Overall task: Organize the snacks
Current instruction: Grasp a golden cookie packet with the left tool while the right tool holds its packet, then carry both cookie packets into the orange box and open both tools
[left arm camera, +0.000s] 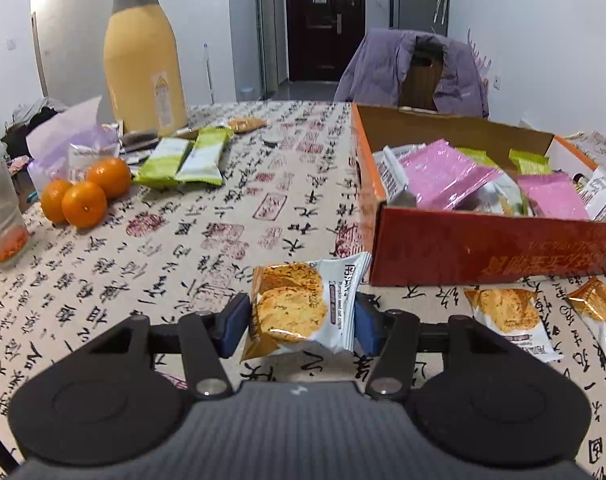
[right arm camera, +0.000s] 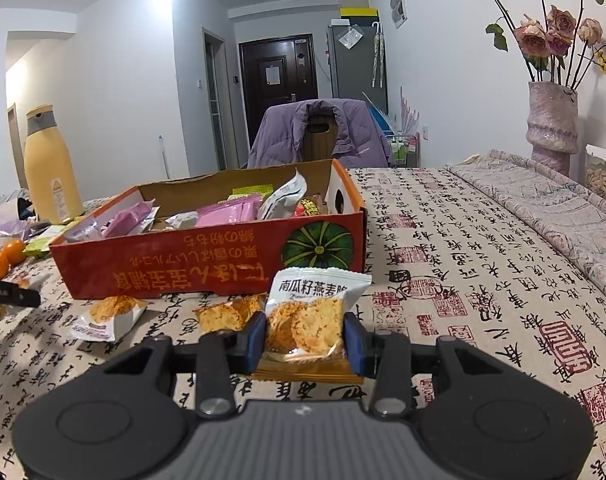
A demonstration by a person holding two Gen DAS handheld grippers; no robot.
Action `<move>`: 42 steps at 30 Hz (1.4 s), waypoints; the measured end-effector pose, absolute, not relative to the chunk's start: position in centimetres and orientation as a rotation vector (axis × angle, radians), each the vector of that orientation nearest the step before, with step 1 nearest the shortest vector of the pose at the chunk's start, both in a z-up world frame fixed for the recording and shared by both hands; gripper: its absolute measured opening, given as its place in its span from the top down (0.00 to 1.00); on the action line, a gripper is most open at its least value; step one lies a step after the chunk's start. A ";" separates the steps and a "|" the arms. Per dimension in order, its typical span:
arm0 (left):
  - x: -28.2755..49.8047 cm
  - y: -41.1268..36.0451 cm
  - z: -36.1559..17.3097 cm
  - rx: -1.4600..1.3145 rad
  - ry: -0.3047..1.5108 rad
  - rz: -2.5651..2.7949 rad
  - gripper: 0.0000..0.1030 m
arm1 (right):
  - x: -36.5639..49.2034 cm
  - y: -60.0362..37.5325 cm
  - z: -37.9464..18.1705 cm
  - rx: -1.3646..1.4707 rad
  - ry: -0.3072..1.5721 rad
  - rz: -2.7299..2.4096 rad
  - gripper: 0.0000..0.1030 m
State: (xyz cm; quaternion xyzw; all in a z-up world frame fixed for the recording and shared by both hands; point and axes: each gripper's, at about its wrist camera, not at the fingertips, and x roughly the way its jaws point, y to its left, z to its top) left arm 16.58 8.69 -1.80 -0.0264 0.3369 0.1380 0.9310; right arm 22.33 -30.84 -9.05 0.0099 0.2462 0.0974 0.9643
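My left gripper (left arm camera: 303,322) is shut on an oat crisp packet (left arm camera: 299,304), white and orange, with the blue pads pressing its two sides just above the tablecloth. The red cardboard box (left arm camera: 483,248), with pink, green and white snack packs inside, stands to its right and a little further away. Two more crisp packets (left arm camera: 511,320) (left arm camera: 595,312) lie in front of the box. My right gripper (right arm camera: 305,340) is shut on another upright crisp packet (right arm camera: 315,304), close to the front right corner of the box (right arm camera: 183,268). Loose crisp packets (right arm camera: 107,316) (right arm camera: 227,314) lie left of it.
A tall yellow bottle (left arm camera: 143,60), three oranges (left arm camera: 85,196), green packets (left arm camera: 183,160) and a plastic cup (left arm camera: 3,220) sit at the table's left. A chair with a purple jacket (left arm camera: 415,68) stands behind the box. A vase of roses (right arm camera: 551,120) stands at the far right.
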 end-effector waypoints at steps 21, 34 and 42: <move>13.3 6.4 3.6 -0.093 0.532 0.197 0.47 | 20.3 -29.7 -5.6 -0.003 0.360 0.228 0.61; 17.0 3.6 6.0 -0.083 0.491 0.137 0.47 | 24.4 -26.4 -1.4 -0.033 0.324 0.288 0.61; 21.1 2.6 6.0 -0.083 0.493 0.124 0.47 | 29.1 -24.8 0.1 -0.023 0.320 0.288 0.61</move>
